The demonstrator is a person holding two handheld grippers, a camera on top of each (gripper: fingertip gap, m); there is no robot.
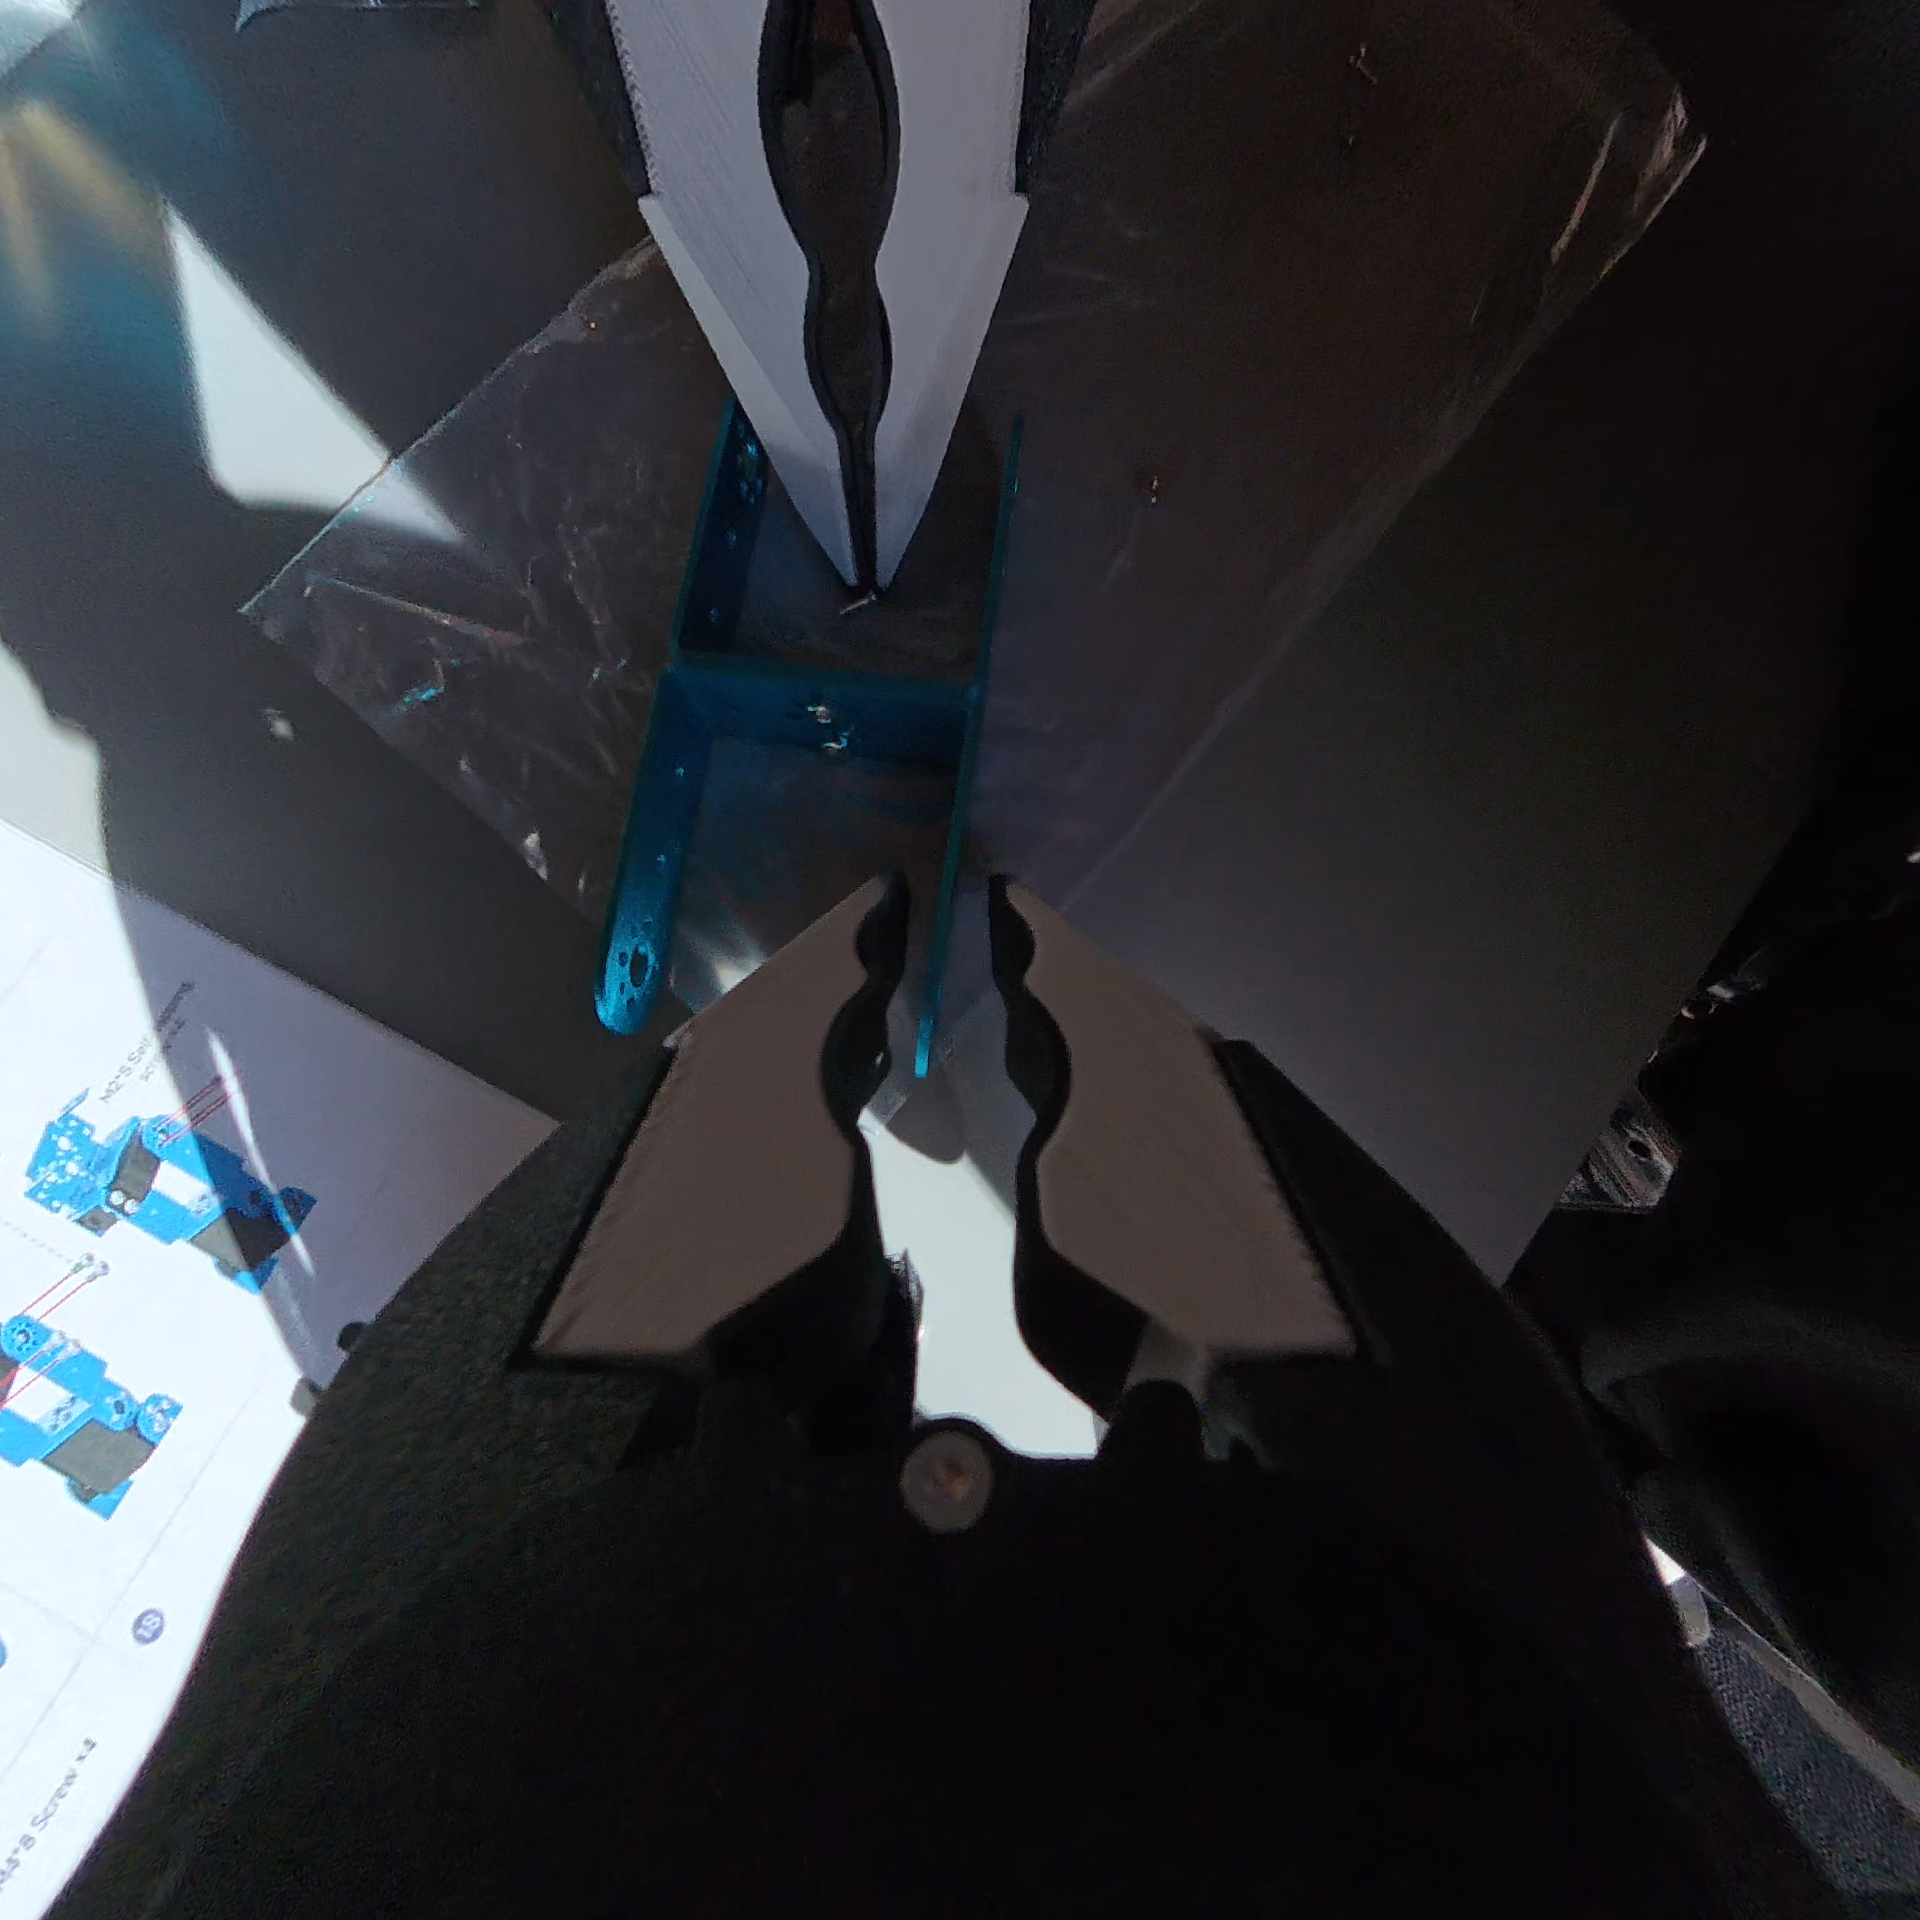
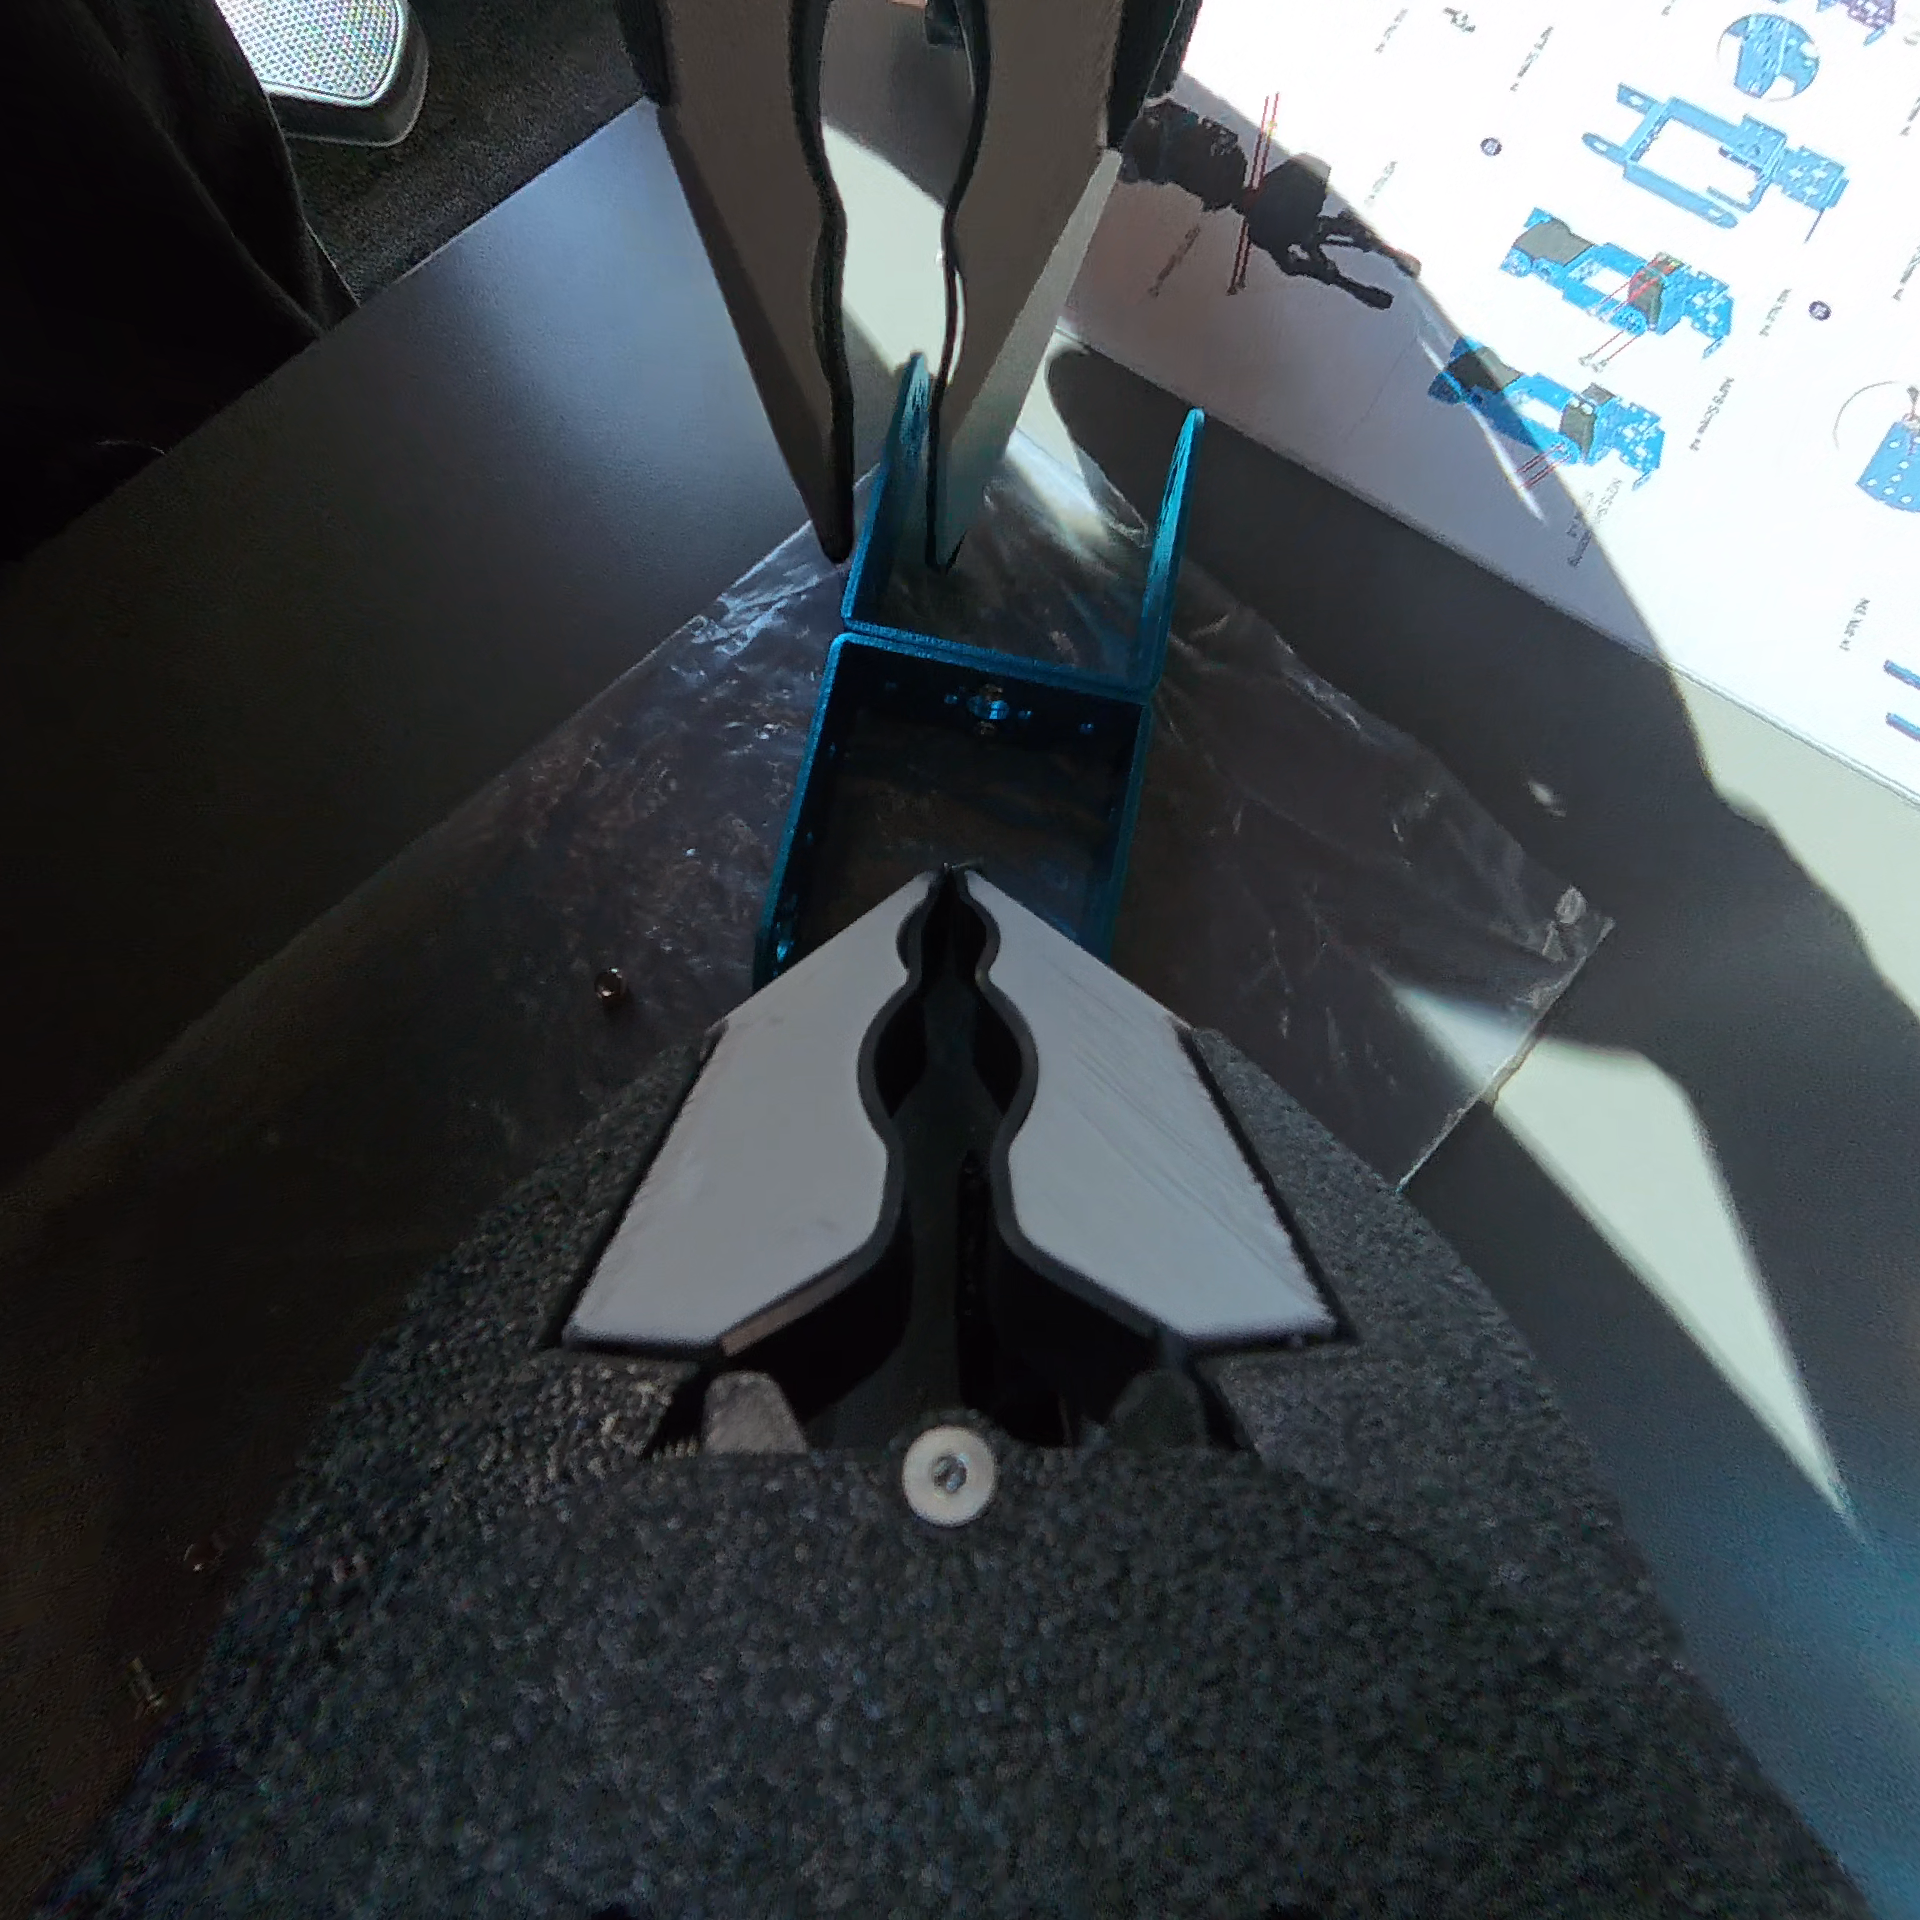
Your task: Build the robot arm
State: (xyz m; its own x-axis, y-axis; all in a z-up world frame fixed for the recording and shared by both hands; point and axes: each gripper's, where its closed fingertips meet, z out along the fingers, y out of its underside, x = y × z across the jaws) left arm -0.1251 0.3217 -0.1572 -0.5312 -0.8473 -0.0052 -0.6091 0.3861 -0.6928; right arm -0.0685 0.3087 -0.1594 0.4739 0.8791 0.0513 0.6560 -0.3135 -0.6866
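Straddling the blue bracket is my left gripper, seen in the left wrist view. Its fingers stand narrowly apart, one on each side of the bracket's near right wall, with a slit of light on both sides of the plate, so I judge it is not clamped. Across the bracket's cross plate, my right gripper points down between the far walls. Its fingers are pressed together on what looks like a small screw poking from the tips. The bracket lies on a clear plastic bag on the dark desk, and an instruction sheet lies left of the bracket. To do this well, I judge the left fingers should meet the wall squarely and low, so the bracket cannot rock, and the right tips should stay pinched hard on so small a piece.

In the right wrist view the right fingers are again closed tip to tip, just short of the bracket's near end. Beyond the cross plate the left fingers flank one far wall.

Counting: one bracket with two long walls and one cross plate, two screw heads in that plate, one pinched screw, one bag, one sheet, and three loose fasteners on the desk left of the bracket.
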